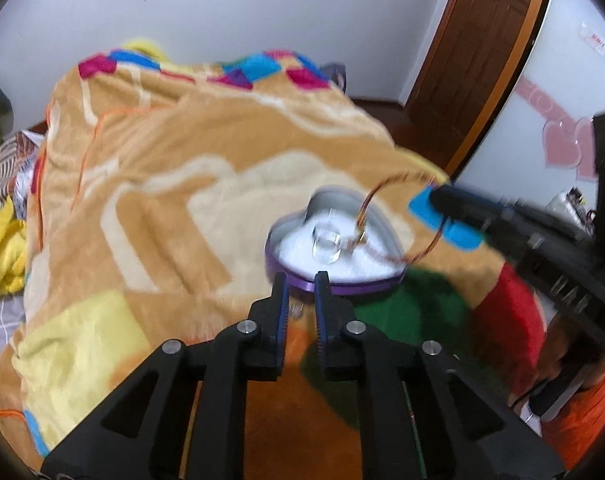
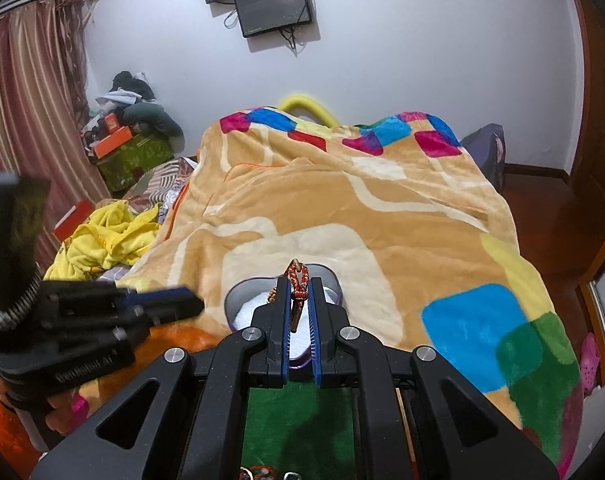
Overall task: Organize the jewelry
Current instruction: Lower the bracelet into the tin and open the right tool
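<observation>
A purple heart-shaped box with a white lining sits on the blanket; a clear ring-like piece lies inside it. My right gripper is shut on a red and gold braided bracelet and holds it over the box. In the left wrist view the bracelet hangs as a loop from the right gripper into the box. My left gripper sits at the box's near rim, its jaws narrowly apart with nothing between them.
The box rests on an orange patchwork blanket covering a bed. Yellow clothes lie to the left. A wooden door stands at the right, and screens hang on the far wall.
</observation>
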Demonstrator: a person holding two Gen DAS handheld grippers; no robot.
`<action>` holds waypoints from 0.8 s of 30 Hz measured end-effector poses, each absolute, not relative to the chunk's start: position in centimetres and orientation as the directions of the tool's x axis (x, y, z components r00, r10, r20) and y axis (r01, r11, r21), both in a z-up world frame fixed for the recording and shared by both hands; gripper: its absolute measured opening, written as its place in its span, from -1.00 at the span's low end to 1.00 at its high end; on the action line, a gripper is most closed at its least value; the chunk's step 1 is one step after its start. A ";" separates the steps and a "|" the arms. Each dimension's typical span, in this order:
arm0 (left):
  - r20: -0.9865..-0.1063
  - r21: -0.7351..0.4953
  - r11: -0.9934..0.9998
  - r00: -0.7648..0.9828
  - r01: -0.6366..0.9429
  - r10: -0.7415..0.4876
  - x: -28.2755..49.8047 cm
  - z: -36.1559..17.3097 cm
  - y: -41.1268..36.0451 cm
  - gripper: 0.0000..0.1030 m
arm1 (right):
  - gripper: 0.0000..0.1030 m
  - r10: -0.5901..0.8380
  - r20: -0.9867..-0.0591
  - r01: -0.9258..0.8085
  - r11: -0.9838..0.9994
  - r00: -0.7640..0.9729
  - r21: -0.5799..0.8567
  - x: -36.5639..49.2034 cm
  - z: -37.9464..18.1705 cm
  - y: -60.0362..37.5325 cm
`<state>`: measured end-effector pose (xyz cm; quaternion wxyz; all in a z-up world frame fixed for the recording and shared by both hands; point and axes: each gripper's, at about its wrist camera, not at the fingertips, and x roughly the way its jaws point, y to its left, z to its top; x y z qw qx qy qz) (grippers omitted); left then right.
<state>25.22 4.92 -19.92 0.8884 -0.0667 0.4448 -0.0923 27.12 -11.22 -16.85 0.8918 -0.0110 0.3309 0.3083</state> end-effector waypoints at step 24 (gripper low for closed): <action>-0.798 -0.161 0.982 0.573 0.095 -0.186 25.0 -21.9 4.7 -0.84 | -0.86 0.557 -0.588 -0.573 0.798 0.586 0.185 27.2 -16.5 -11.1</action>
